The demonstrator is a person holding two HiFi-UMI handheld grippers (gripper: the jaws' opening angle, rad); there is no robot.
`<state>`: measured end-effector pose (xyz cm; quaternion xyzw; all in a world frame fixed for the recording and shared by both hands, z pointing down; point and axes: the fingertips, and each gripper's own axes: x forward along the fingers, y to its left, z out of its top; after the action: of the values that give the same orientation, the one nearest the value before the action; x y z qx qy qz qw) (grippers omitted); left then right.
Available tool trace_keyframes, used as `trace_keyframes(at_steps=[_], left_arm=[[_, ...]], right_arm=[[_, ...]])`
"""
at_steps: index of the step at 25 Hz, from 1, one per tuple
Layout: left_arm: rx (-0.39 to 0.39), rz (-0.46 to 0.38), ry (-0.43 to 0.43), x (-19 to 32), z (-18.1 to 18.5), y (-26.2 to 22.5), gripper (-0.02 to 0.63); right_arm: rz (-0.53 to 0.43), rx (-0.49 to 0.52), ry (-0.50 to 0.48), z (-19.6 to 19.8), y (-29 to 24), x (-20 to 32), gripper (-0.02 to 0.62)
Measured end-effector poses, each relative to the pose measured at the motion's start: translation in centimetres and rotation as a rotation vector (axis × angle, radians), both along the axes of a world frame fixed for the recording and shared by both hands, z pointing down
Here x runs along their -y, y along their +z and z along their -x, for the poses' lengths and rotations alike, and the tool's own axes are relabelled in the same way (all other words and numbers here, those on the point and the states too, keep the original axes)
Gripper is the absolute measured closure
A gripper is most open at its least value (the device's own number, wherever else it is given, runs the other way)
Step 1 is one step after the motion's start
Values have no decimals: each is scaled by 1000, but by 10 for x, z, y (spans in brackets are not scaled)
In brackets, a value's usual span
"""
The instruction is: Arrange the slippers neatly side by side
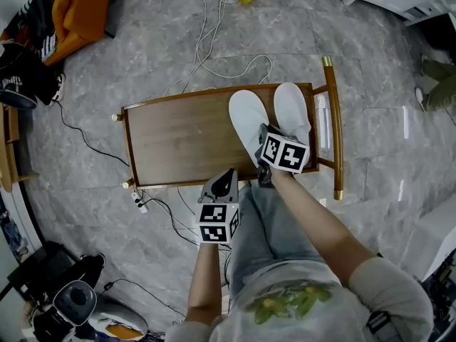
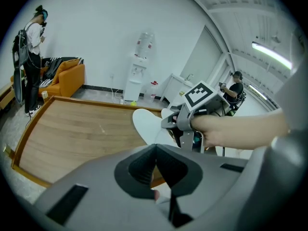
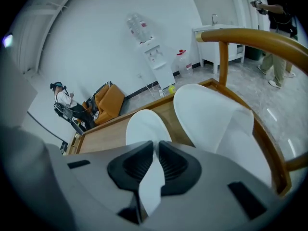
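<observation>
Nearly done: on the table the jaws of my right gripper pinch one slipper beside the other slipper, slightly splayed; those of my left gripper are closed, empty.

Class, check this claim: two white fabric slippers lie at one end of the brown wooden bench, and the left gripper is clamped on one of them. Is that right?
Wrong side: it is the right gripper that is clamped on one white fabric slipper, as the right gripper view shows; the left gripper is shut on nothing. The rest stands.
</observation>
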<state>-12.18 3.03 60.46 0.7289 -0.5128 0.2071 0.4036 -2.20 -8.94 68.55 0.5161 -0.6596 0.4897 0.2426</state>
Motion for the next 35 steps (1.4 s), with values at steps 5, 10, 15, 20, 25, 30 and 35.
trace_keyframes(at_steps=[5,10,15,20,25,30,35], left_arm=[[2,0,18,1,-2,0,591],[2,-2,32,0,-3,-1,591],[-1,1,42,-3,-4,-1,591],[-2,4,55,-4,-6,0,592],[-1,4,59,-4,-8,0,592],[4,8,69,-7,-10,1,592],[9,2,80,-6,-14,-4,591]], right_arm=[[8,21,74,-1,-1,0,552],[-5,19,58,-2,-4,0,552],[-29,-1,55,-4,-10,-2,561],[-22,-14,82,-15,-7,1,561],[0,-48,90,-25,0,4,560],[-22,-29,74,-26,0,3,524],[-67,-27,9,-23,-11,4,447]])
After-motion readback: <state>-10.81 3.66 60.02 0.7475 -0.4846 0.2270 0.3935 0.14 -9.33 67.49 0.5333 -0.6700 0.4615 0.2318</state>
